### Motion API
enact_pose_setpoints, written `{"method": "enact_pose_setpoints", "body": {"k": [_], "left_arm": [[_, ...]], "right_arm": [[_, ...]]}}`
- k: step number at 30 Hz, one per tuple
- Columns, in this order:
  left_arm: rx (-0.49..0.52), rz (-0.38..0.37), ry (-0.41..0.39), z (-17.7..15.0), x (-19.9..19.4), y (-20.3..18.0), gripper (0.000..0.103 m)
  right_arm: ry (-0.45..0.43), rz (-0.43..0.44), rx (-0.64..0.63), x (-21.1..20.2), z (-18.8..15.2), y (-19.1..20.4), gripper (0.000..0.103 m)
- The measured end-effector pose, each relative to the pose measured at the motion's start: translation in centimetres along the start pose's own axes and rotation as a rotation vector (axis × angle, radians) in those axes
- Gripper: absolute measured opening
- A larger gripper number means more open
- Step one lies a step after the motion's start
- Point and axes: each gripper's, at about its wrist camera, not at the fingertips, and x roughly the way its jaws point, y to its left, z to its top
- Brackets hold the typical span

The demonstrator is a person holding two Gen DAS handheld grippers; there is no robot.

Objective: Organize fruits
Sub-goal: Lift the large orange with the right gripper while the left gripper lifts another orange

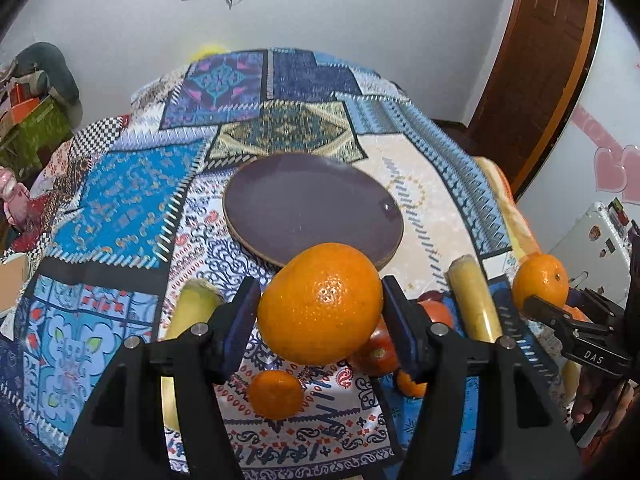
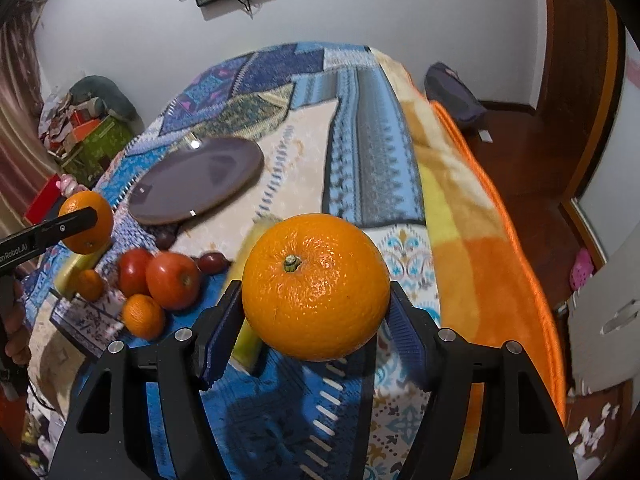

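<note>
Left wrist view: the left gripper (image 1: 320,312) pinches a large orange (image 1: 320,304) between its blue pads, held above the patterned cloth (image 1: 120,208) just near of the bare purple plate (image 1: 312,208), while a small mandarin (image 1: 275,394), tomatoes (image 1: 378,350) and two bananas (image 1: 474,300) lie loose on the cloth. Right wrist view: the right gripper (image 2: 316,312) likewise clamps a second orange (image 2: 316,286), clear of the cloth, with the plate far left. Judgement: task barely begun; nothing plated, all fruit outstanding.
</note>
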Motion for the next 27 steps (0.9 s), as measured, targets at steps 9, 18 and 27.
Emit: {"method": "enact_pose_setpoints", "body": {"k": [9,18,27], "left_arm": [[0.01,-0.003,-0.072,1.5,-3.3,0.1,0.061],[0.02,0.007,-0.125,3.6,-4.8,0.3,0.061],[0.024,0.019,-0.162,6.3,-4.6,1.0,0.061]], "right_arm": [[-0.067,0.048,-0.06,-0.5,2.8,3.1,0.066],[-0.135,0.117,-0.113,0.0,5.8,6.5,0.066],[-0.156,0.154,-0.143,2.0,8.4,8.9,0.066]]}}
